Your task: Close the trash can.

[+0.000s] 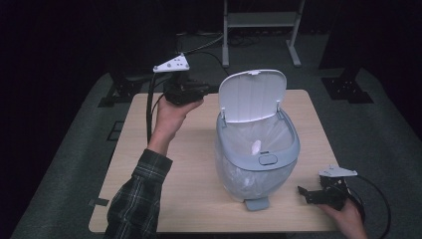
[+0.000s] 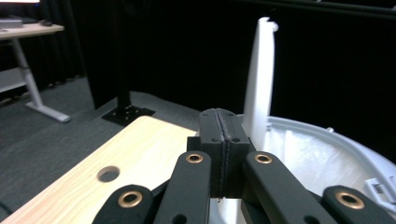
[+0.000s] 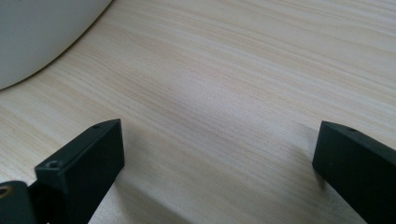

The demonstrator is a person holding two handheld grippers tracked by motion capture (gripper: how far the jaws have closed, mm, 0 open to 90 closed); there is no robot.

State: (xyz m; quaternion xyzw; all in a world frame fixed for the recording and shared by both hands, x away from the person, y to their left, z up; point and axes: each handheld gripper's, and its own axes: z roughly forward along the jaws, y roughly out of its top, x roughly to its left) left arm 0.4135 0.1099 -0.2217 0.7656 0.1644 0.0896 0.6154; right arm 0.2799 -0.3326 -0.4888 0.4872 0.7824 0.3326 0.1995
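Legible markings: none found.
No text, label, brand or number can be read on the bin (image 1: 256, 149) or the worktop (image 1: 199, 169).

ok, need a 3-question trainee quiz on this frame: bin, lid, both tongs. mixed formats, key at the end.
1. True or false: the lid of the bin stands open, upright at the bin's far side.
2. Multiple choice: the right tongs are
A. shut on the bin's pedal
B. open, low over the bare table, gripping nothing
C. shut on the lid's edge
3. Fill in: the left tongs are ____, with nothing seen between the jaws, held near the bin's far rim.

Key: 1 true. 2 B. 3 shut.
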